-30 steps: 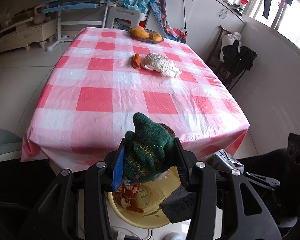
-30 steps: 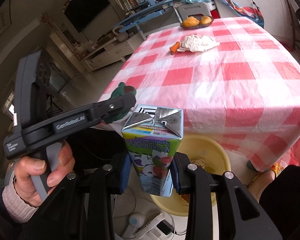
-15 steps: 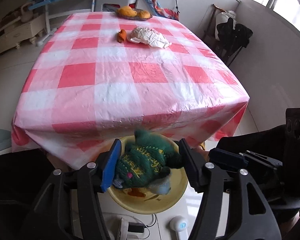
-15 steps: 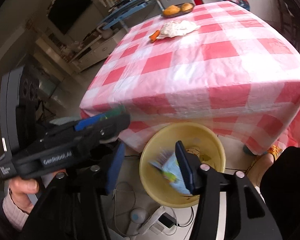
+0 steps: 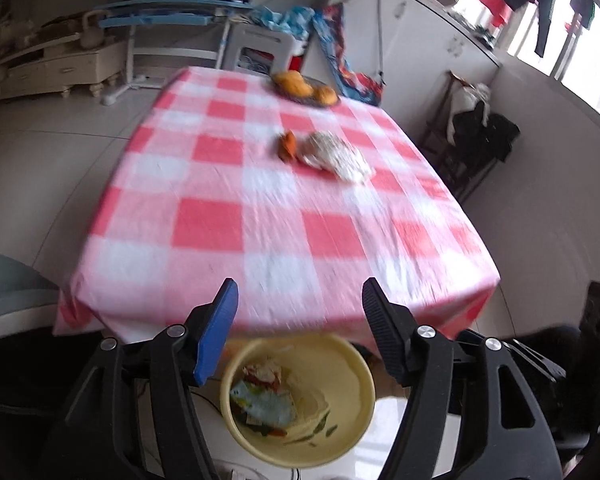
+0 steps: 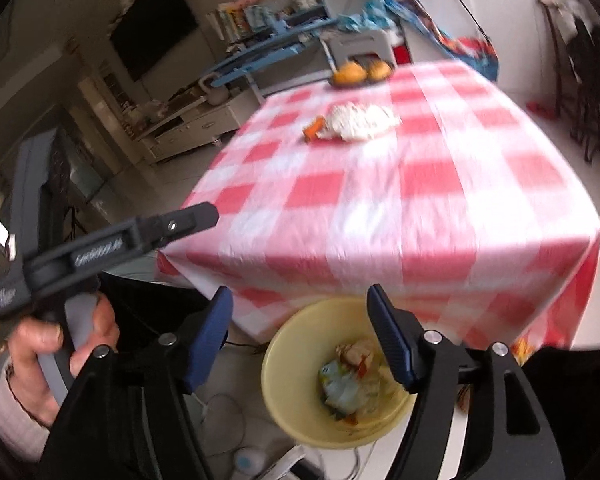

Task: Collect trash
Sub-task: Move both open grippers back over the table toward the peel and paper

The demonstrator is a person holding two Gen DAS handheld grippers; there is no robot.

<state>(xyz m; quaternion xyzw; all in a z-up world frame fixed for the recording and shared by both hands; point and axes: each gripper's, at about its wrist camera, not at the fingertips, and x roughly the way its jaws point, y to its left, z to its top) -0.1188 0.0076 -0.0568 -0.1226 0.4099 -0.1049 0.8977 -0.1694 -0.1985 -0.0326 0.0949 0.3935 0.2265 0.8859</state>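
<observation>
Blue pads line the inner faces of both pairs of fingers. Left gripper [image 5: 298,296]: fingers stand wide apart, having just been opening, nothing between them. Right gripper [image 6: 300,300]: the same, fingers spread wide after just opening, gap empty.

Directly below both grippers, at 6 o'clock in each wrist view, a yellow basin [image 5: 352,364] sits on the floor just beside the near edge of the surface. Inside it lies the trash [image 5: 266,398]: a crumpled light-blue carton, red-and-white scraps, some green and orange bits. Frames are motion-blurred; the individual pieces cannot be told apart further.

In the right wrist view the left gripper's body shows from the side at 9 o'clock, with the person's left hand [image 6: 56,344] wrapped round its grey handle; a pale knitted cuff at the wrist.

Beyond the basin, the surface [image 5: 260,216] carries a red-and-white checked cloth that hangs over the near edge. Toward 12 o'clock on it: a crumpled white wad [image 5: 336,156] with a small orange piece [image 5: 287,145] touching its left side. Farther back, near the far edge, a dark dish of orange fruit [image 5: 304,87].

On the floor at 6 o'clock, below the basin, white cables and a small white device [image 6: 252,460].
</observation>
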